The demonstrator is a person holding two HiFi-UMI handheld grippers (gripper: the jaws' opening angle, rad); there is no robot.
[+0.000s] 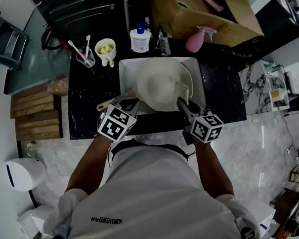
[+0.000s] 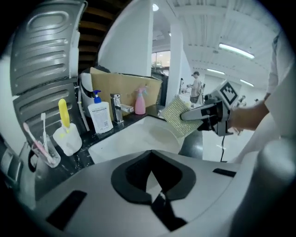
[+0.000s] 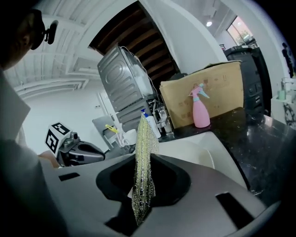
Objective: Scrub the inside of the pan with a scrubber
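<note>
At far left on the dark counter [image 1: 86,96], a clear glass [image 1: 86,58] holds toothbrushes [image 1: 87,43]; their heads are too small to make out. Next to it stands a white cup [image 1: 105,50] with something yellow inside, then a white pump bottle [image 1: 140,40] and a tap [image 1: 164,44], partly lost in shadow.

The left gripper [image 1: 129,102] hangs over the near-left corner of the white sink [image 1: 126,70], its jaws pressed together on nothing. In the head view its marker cube covers much of it. A pale stub shows just left of it, and whether that is the pan's handle cannot be told.

The pan [image 1: 158,84] lies in the sink: round, off-white and matte. It is so close in colour to the basin that its rim is hard to trace. In the left gripper view only a shallow pale curve of it [image 2: 162,135] shows, the rest cut off by the gripper's own body.

The right gripper [image 1: 182,99] is clamped on the scrubber [image 1: 182,88], which sits over the pan's right rim. The scrubber is a thin, yellow-green mesh sheet, seen flat from the left gripper view [image 2: 177,121] and edge-on, upright, in the right gripper view [image 3: 144,152].

Behind the sink stand a pink spray bottle [image 1: 196,40] and a cardboard box [image 1: 193,17], cut off at the top.
</note>
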